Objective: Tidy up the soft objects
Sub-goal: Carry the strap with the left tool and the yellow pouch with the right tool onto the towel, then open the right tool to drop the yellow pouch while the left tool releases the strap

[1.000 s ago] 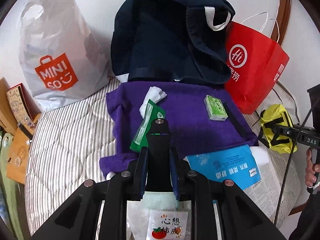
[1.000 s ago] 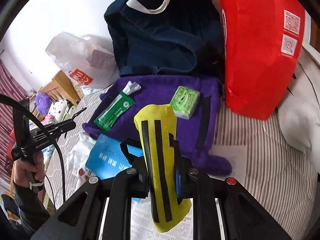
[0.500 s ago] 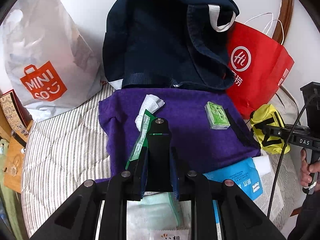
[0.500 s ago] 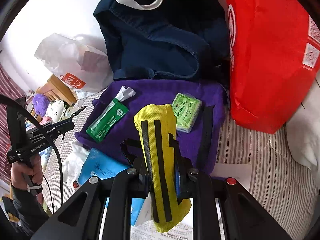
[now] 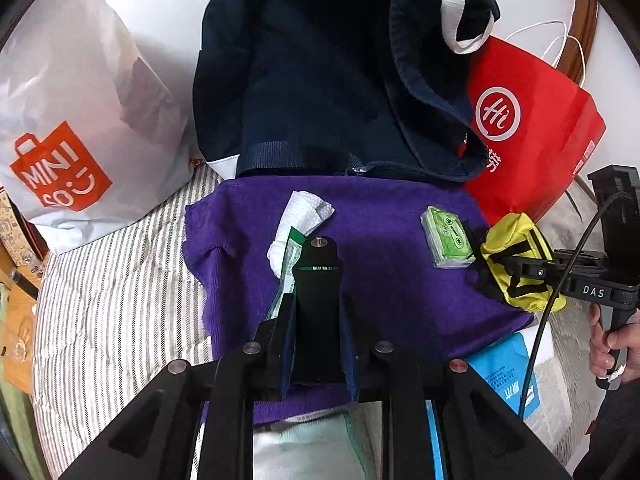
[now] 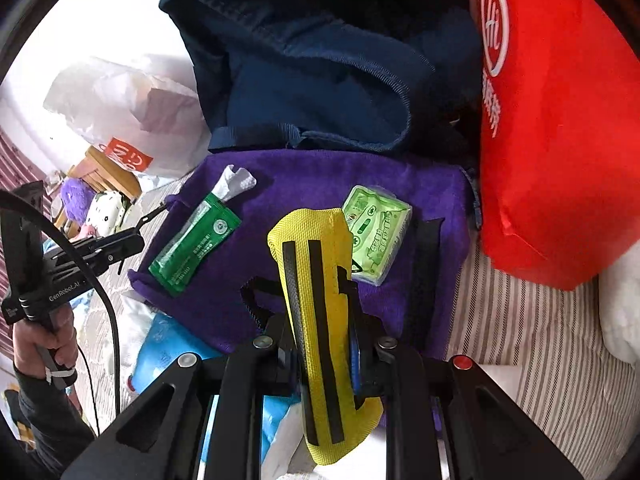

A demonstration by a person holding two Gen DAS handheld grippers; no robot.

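Observation:
My right gripper [image 6: 324, 344] is shut on a yellow pouch with black straps [image 6: 316, 300], held above the purple towel [image 6: 280, 184]; the pouch also shows in the left wrist view [image 5: 516, 264]. My left gripper [image 5: 318, 320] is shut on a black cylindrical object [image 5: 318, 288] over the purple towel [image 5: 392, 292]. On the towel lie a green wet-wipe packet with white tissue [image 6: 196, 248] and a light green tissue pack [image 6: 376, 236]. A dark navy tote bag [image 5: 332, 68] stands open behind the towel.
A red paper bag [image 5: 528, 132] stands at the right, a white Miniso bag [image 5: 68, 120] at the left. A blue packet [image 5: 504, 380] and white papers lie near the towel's front on the striped bedding [image 5: 108, 300].
Both grippers have moved forward toward the navy bag. The yellow pouch now hangs over the towel's right side next to the light green pack.

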